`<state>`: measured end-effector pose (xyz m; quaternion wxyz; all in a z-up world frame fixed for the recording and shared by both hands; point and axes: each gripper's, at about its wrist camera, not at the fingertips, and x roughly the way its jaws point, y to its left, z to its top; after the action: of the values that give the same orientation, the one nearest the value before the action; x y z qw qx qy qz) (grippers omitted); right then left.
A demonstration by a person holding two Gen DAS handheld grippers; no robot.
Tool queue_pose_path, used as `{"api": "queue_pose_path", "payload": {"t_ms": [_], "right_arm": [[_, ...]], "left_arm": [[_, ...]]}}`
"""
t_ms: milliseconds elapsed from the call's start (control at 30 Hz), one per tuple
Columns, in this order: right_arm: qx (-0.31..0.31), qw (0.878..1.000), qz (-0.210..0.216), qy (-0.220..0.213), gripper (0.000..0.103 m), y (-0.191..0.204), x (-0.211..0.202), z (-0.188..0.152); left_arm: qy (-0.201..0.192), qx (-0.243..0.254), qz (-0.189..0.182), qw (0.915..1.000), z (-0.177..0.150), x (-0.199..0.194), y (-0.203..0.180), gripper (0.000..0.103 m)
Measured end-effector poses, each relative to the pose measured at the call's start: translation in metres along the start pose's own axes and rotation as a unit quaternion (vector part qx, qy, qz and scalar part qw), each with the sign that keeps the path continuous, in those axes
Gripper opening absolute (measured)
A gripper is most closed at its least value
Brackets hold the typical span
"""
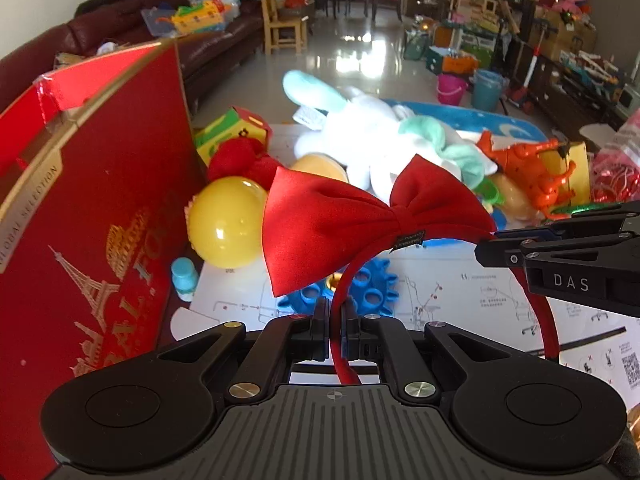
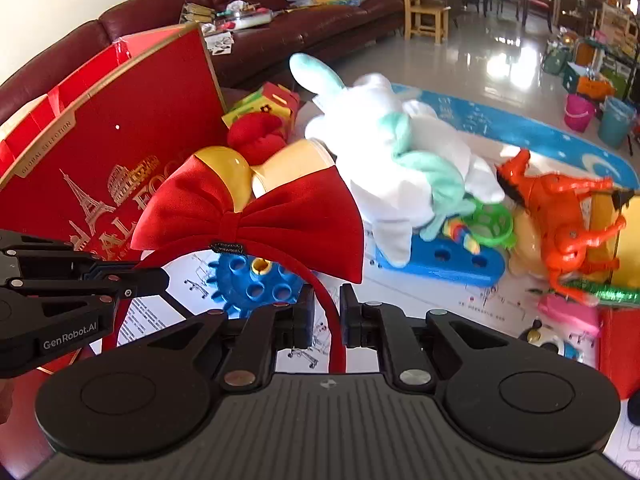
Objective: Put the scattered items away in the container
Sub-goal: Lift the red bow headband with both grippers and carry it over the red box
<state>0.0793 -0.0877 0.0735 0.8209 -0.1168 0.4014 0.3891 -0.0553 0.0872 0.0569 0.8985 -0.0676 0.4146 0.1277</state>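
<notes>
Red velvet headband [image 1: 404,216], bow up, spans both grippers: left gripper [image 1: 335,322] and right gripper [image 2: 325,316] each pinch one leg; the red box [image 1: 100,200] stands at ten o'clock, nearer the left.

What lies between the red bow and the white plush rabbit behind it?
In the right wrist view, a pale yellow plastic piece sits between the red bow and the white plush rabbit; no bare stretch shows.
</notes>
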Motion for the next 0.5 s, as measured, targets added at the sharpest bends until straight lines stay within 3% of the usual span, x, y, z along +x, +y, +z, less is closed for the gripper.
{"api": "queue_pose_path", "payload": {"t_ms": [267, 500], "right_arm": [[-0.091, 0.993, 0.019, -0.070, 0.017, 0.054, -0.032, 0.065], [-0.175, 0.976, 0.070, -0.109, 0.017, 0.138, -0.037, 0.108]], "left_arm": [[-0.077, -0.046, 0.045, 0.9950, 0.013, -0.057, 0.040, 0.003], [-0.127, -0.142, 0.102, 0.9764, 0.009, -0.111, 0.118, 0.003]]}}
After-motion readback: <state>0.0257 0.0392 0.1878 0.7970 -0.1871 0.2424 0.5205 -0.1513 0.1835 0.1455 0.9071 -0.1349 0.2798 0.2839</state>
